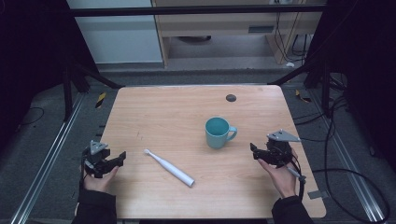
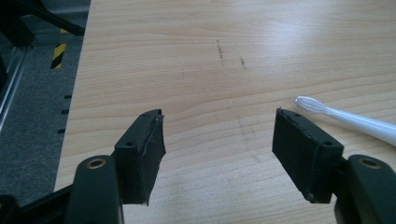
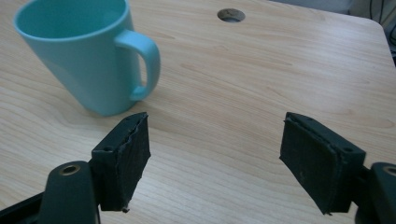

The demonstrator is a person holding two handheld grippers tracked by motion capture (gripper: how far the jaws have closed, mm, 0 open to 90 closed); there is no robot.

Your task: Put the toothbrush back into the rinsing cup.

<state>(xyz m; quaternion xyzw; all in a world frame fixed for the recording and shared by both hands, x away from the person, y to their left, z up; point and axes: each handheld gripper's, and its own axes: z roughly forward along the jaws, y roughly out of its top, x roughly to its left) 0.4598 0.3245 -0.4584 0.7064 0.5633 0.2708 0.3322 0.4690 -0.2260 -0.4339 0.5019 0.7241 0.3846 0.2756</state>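
Since no task's stated, progress unclear: both tongs, left (image 1: 117,160) and right (image 1: 254,150), gape wide, empty; toothbrush (image 1: 169,167) and mug (image 1: 217,132) sit untouched on tabletop (image 1: 177,107).

Toothbrush (image 2: 355,119) handle and mug (image 3: 88,51) rim are cut off.

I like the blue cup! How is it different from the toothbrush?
The mug is teal; the toothbrush is white. The mug stands upright, the toothbrush lies flat. The mug is squat with a handle, the toothbrush long and thin. Both rest untouched on the table.
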